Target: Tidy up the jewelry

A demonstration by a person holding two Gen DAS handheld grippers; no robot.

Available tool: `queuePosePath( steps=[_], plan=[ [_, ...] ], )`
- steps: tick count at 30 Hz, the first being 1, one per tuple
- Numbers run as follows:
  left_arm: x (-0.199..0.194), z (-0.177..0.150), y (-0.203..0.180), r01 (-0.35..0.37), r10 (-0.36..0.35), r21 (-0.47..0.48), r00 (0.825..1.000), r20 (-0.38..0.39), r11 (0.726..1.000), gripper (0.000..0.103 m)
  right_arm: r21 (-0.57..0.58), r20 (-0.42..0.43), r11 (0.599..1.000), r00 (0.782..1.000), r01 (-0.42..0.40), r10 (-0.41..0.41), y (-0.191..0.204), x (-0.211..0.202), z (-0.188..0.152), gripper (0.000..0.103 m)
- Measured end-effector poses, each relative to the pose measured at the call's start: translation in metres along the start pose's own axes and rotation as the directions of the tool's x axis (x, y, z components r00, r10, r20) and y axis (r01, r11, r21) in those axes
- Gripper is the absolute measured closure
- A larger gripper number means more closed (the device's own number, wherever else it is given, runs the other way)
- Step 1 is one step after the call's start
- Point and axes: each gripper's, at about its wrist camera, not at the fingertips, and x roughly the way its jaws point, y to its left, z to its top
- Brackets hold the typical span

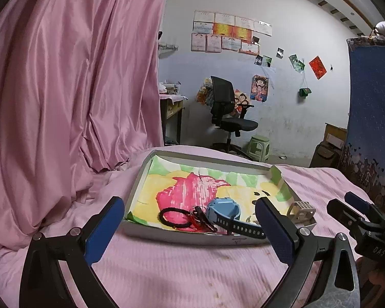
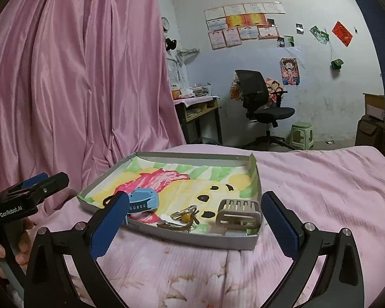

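From my left wrist camera, my left gripper [image 1: 190,228] is spread wide with nothing between its blue pads, hovering just short of the near edge of the shallow grey tray [image 1: 192,238] on the pink bedspread [image 1: 179,269]. Along the tray's near side lie a black hair tie [image 1: 173,217], a red and dark charm [image 1: 201,218] beside it, and a blue watch [image 1: 224,211] whose dark strap runs right. A beige hair claw [image 1: 301,211] sits at the near right corner. My right gripper [image 1: 356,208] shows at the far right; I cannot tell its spread here.

From my right wrist camera, my right gripper [image 2: 195,220] is wide and empty before the tray [image 2: 251,241]. The watch [image 2: 142,201] lies near left, a gold-toned jewelry cluster [image 2: 182,218] in the middle, the claw [image 2: 238,214] near right. My left gripper [image 2: 45,183] sits left.
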Motion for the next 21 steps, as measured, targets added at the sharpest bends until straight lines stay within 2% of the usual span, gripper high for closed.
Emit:
queuePosePath(
  steps=[21],
  plan=[
    [-0.068, -0.021, -0.006, 0.015, -0.016, 0.033, 0.999, 0.028, 0.999, 0.0, -0.006, 0.051, 1.0, 0.999, -0.006, 0.006, 0.012, -0.074, -0.011, 0.002]
  ],
)
